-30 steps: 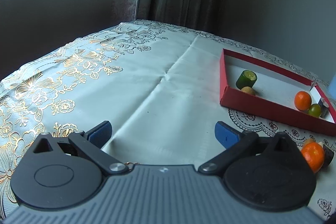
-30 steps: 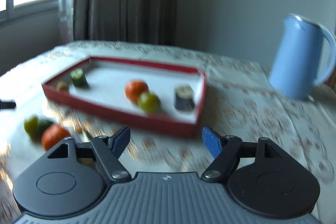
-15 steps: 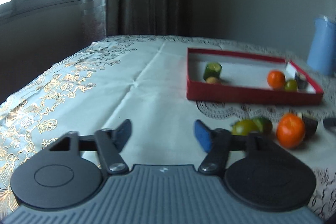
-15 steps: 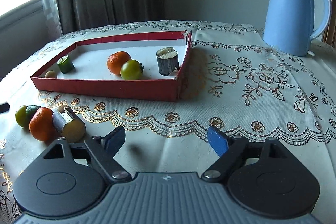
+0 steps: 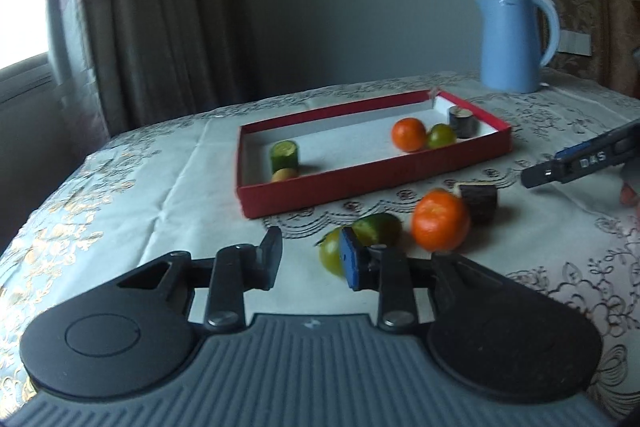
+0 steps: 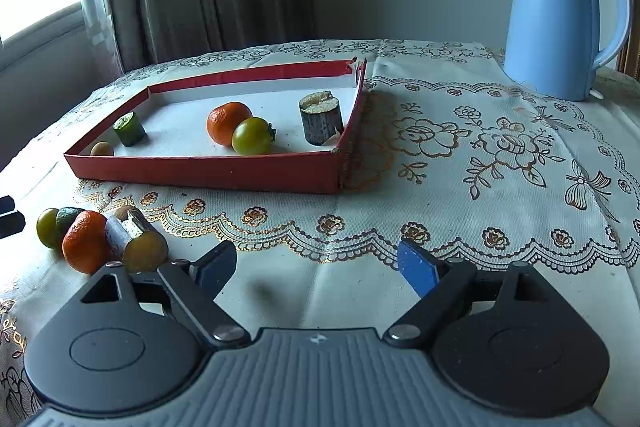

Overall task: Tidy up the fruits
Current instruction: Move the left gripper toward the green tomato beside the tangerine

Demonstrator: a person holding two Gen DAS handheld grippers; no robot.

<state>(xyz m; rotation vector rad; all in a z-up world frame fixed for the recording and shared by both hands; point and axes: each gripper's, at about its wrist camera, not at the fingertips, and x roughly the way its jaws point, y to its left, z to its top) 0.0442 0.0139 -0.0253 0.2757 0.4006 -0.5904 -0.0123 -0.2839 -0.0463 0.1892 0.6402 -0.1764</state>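
Fruit is lying in two groups on a table draped in a floral tablecloth (image 6: 460, 187). A shallow red tray (image 6: 208, 171) is holding a cut green piece (image 6: 129, 129) and a small tan fruit (image 6: 101, 148) near its left end, and a tangerine (image 6: 227, 123), a green tomato (image 6: 252, 135) and an upright dark stub (image 6: 321, 123) towards its right end. Just in front of the tray's near left corner, a loose cluster is sitting on the cloth: a second green tomato (image 5: 330, 255), a green lime (image 5: 378, 227), an orange tangerine (image 5: 440, 221) and a dark cut piece (image 5: 478, 202). A blue kettle (image 6: 560, 19) is standing at the far right corner. The left gripper (image 5: 310, 259) is hovering beside the cluster, its jaws having just been closing to a narrow gap with nothing between them. The right gripper (image 6: 316, 263) is hovering over bare cloth, its jaws having just been opening, wide and empty.
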